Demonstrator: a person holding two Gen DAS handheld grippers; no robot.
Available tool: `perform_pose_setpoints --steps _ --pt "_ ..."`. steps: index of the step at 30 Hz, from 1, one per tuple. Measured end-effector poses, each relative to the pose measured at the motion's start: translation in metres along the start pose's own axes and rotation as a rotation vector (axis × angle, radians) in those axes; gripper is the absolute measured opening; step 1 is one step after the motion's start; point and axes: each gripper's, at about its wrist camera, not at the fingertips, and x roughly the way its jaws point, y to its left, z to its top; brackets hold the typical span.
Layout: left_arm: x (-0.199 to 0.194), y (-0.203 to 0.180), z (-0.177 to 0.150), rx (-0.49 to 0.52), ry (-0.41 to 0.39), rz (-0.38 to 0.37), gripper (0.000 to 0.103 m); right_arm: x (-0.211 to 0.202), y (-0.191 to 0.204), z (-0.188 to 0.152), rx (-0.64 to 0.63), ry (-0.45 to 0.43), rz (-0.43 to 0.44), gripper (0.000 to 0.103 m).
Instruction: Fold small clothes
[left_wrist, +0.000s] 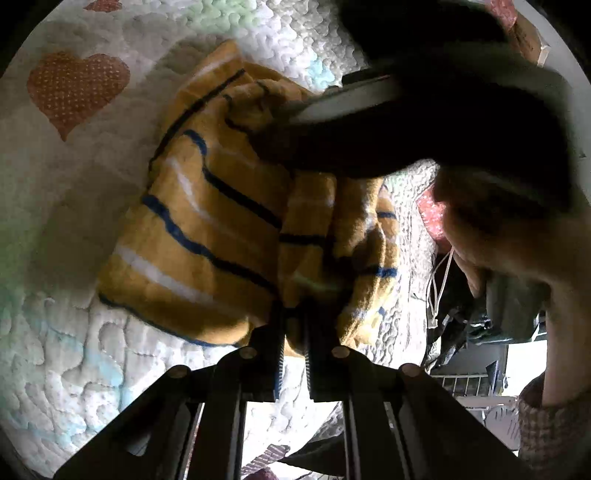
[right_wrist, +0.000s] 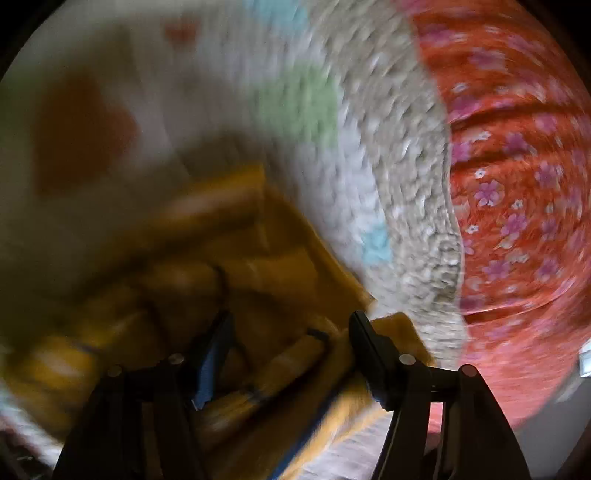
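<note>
A yellow striped garment (left_wrist: 207, 229) lies bunched on a white quilt (left_wrist: 74, 369) printed with hearts. The left gripper (left_wrist: 293, 354) has its fingers clamped on a fold at the garment's near edge. The right gripper (right_wrist: 291, 354), blurred in its own view, holds its fingers apart over the cloth, with folds lying between them. A red flowered fabric (right_wrist: 517, 184) borders the quilt.
</note>
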Motion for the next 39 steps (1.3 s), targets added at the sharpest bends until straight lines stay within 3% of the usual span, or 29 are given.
perform_pose_setpoints --steps 1,3,8,10,18,22,23,25,26,27,29,30,33,39 --pt "0.001 -0.002 -0.001 0.004 0.003 -0.005 0.009 0.006 -0.005 -0.003 0.01 0.034 -0.008 0.014" --pt "0.001 -0.005 -0.003 0.01 0.003 -0.017 0.009 0.0 -0.029 -0.009 0.105 0.028 0.039 0.013" --pt "-0.02 -0.006 -0.001 -0.006 -0.05 -0.06 0.009 -0.031 -0.113 -0.024 0.539 -0.125 0.337 0.006" --pt "-0.032 0.002 0.0 -0.033 -0.071 -0.075 0.009 -0.035 -0.126 -0.021 0.635 -0.16 0.413 0.006" --pt "-0.06 0.051 0.002 -0.171 -0.111 -0.021 0.003 -0.004 -0.078 0.015 0.775 -0.141 0.597 0.008" --pt "-0.051 0.062 -0.004 -0.213 -0.059 -0.02 0.003 0.005 -0.073 0.016 0.852 -0.182 0.884 0.008" --pt "-0.049 0.062 -0.004 -0.216 -0.053 -0.02 0.003 0.0 -0.078 0.015 0.854 -0.212 0.903 0.008" --pt "-0.049 0.061 -0.006 -0.208 -0.053 -0.012 0.003 -0.023 -0.095 0.01 0.85 -0.291 0.813 0.009" --pt "-0.05 0.06 -0.005 -0.205 -0.057 -0.014 0.003 -0.032 -0.105 0.004 0.855 -0.315 0.775 0.015" --pt "-0.051 0.06 -0.005 -0.205 -0.064 -0.02 0.003 -0.035 -0.111 -0.001 0.861 -0.323 0.76 0.033" --pt "-0.056 0.061 -0.001 -0.212 -0.086 -0.03 0.003 -0.037 -0.123 -0.018 0.888 -0.323 0.68 0.056" --pt "-0.058 0.062 0.001 -0.218 -0.093 -0.032 0.003 -0.036 -0.124 -0.027 0.898 -0.316 0.641 0.056" --pt "-0.064 0.073 0.006 -0.266 -0.108 -0.056 0.003 -0.02 -0.108 -0.036 0.859 -0.223 0.639 0.057" --pt "-0.094 0.09 0.009 -0.311 -0.191 -0.023 0.003 -0.017 -0.045 -0.011 0.684 -0.112 0.551 0.069"
